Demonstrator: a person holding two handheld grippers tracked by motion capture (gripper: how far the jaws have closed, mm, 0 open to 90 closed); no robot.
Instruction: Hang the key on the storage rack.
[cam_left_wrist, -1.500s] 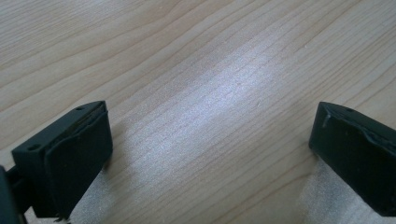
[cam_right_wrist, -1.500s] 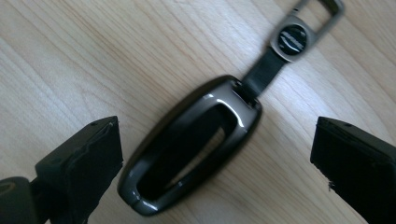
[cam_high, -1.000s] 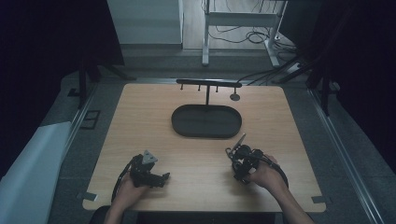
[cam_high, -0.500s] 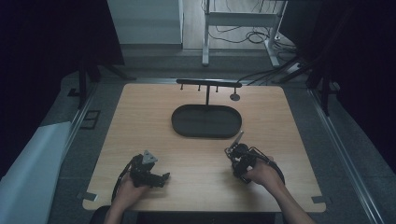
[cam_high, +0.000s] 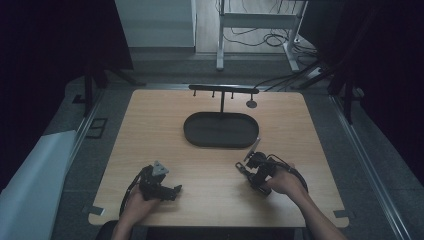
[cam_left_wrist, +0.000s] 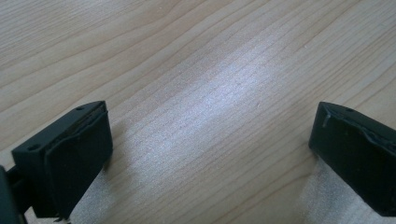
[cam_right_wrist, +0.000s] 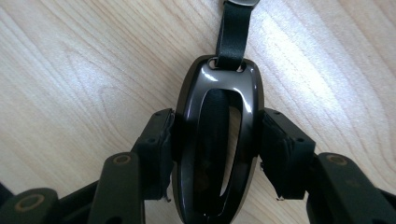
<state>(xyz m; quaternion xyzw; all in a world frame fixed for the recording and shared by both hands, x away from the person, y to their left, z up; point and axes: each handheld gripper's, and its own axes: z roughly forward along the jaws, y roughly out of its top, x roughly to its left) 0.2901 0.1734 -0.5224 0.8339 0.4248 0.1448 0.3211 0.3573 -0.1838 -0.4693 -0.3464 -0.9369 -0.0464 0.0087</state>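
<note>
The table (cam_high: 150, 125) is made of light wood with fine lines running along it. A dark oval tray (cam_high: 221, 131) lies flat near the middle of the far half, and a thin black stand (cam_high: 223, 91) with a bar across its top rises at the tray's far edge. A small round dark thing (cam_high: 251, 104) lies on the wood just beside the tray's far right end, and a glossy dark oval ring (cam_right_wrist: 217, 140) with a black strap (cam_right_wrist: 233, 28) rests on the wood nearer the person.

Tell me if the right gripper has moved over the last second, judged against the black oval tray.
Cannot tell: the right gripper sits just off the near right rim of the black oval tray, much as before; any shift is too small to judge.
</note>
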